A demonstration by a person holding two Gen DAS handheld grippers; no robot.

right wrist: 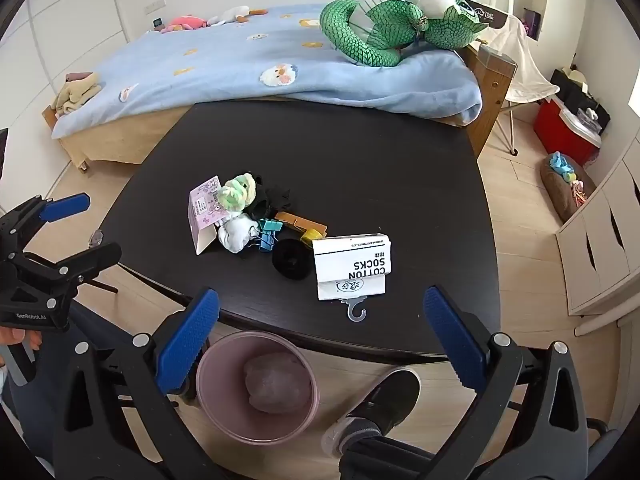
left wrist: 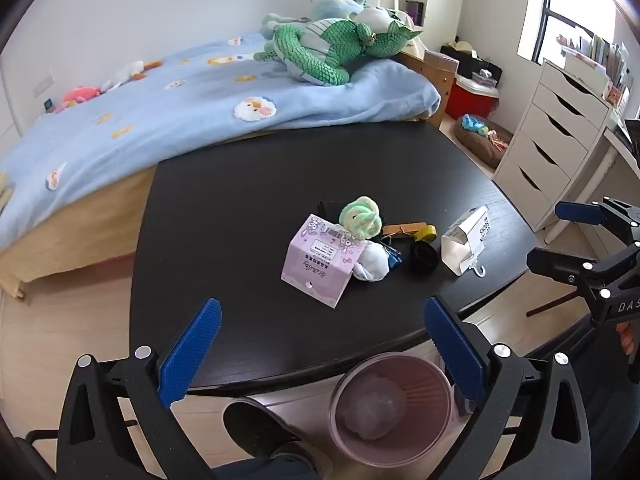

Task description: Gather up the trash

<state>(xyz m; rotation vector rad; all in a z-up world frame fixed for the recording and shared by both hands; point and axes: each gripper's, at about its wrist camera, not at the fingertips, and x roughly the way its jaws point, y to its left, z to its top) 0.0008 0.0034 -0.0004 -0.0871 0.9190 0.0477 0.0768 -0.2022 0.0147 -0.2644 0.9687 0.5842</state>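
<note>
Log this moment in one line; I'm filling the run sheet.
left gripper: open, empty | right gripper: open, empty | bin: below table edge

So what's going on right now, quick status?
Left gripper and right gripper open, empty, above table edge. White cotton-socks cardboard package and pink paper box untouched on black table. Pink plastic bin below; nothing blocking.

Each gripper (left wrist: 320, 344) had a black frame, silver screws and ridged blue pads (left wrist: 188, 354). Below them, the person wore black shoes (right wrist: 384, 400) and dark trousers (right wrist: 384, 458).
</note>
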